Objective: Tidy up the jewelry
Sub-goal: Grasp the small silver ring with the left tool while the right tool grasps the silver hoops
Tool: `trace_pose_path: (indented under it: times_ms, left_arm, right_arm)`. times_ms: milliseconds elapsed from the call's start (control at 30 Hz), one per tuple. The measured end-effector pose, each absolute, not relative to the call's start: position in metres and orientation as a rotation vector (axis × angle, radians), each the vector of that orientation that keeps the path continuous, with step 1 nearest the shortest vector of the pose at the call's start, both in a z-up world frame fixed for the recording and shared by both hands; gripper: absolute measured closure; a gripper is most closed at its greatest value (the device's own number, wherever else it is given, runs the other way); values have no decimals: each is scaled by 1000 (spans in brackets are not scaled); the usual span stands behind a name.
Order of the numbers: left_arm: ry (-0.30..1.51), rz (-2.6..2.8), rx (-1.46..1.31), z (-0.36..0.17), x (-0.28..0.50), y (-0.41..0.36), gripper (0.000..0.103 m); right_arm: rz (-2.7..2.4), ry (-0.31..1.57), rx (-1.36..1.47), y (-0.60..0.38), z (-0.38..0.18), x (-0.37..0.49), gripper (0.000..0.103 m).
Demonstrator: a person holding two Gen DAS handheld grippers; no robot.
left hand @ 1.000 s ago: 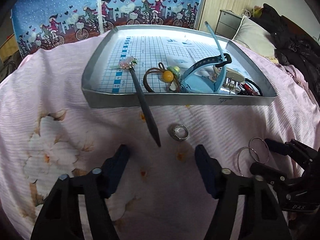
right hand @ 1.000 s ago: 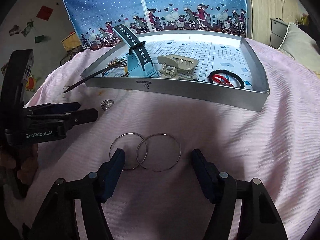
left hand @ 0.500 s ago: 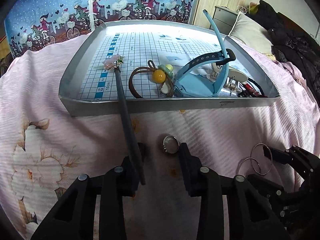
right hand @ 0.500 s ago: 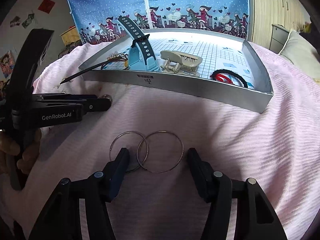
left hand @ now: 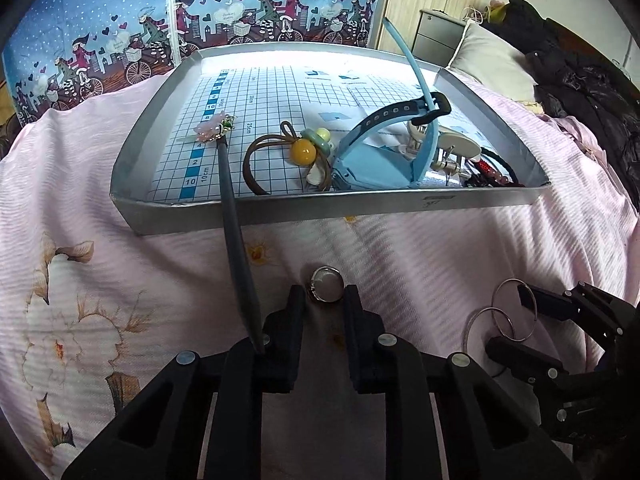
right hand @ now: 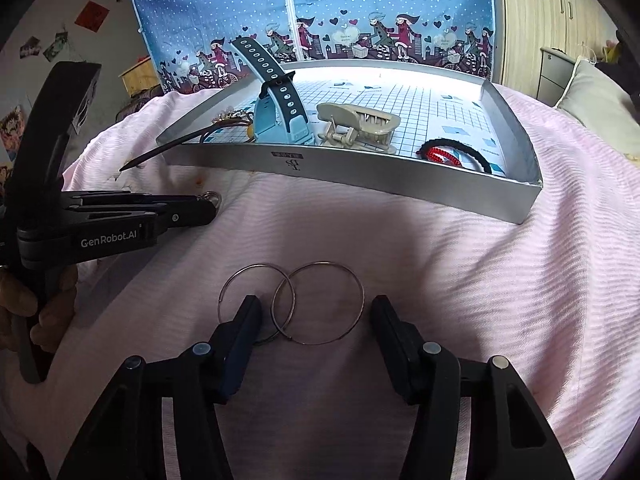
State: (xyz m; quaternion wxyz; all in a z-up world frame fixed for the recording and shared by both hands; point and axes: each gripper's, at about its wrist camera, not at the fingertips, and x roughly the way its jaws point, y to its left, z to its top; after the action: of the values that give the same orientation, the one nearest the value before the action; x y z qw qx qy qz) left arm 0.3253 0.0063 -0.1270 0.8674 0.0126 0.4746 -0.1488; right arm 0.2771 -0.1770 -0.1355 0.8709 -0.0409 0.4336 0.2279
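A silver ring with a pale stone (left hand: 326, 289) lies on the pink bedspread in front of the silver tray (left hand: 360, 212). My left gripper (left hand: 325, 298) is shut on the ring, a fingertip touching each side. From the right wrist view the ring (right hand: 214, 199) peeks out at the left gripper (right hand: 210, 204) tip. Two linked silver hoops (right hand: 328, 263) lie on the bedspread. My right gripper (right hand: 314, 306) stands open over them, its left finger resting on the left hoop. The left wrist view shows the right gripper (left hand: 506, 318) at the hoops (left hand: 470, 320).
The tray (right hand: 360, 176) holds a blue watch (left hand: 380, 160), a brown hair tie with a yellow bead (left hand: 303, 151), a beige claw clip (right hand: 356, 124) and black and red hair ties (right hand: 460, 154). A dark hair stick (left hand: 234, 220) overhangs the tray's front wall beside my left finger. A pillow (left hand: 488, 60) lies behind.
My left gripper moved forward to the ring and its fingers closed in from wide open onto the ring. The right gripper edged slightly forward over the hoops, still open.
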Motion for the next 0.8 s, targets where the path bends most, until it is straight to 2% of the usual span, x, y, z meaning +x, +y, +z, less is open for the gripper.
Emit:
trace_pose_path:
  times_ms: [200,467,600,667,700,767,800]
  left_arm:
    - [996,-332,78,-128,321,-5,96]
    - [992,-355,76,-131,321,-8,98]
    - [994,-325,20,-128,323,2,97]
    - [997,-299,-4,-127,323,6,94]
    - [998,-294,-17,-127,324,9,90]
    - [995,-292,-34,-125,325,12,76]
    - [987,-296,-38,-123,325,12,64]
  right_arm:
    - [448,914,-55,-184,-136,281,63]
    - [440,900,-14,-189,-135,280,85]
    - [445,906,1,-191,-135,281,85]
    - [446,911,9,-191,-136,282,85]
    - [447,913,11,-191,-137,282,85]
    - [448,915,16,-192,-137,282,85]
    - [448,915,17,-192,-137,282,84]
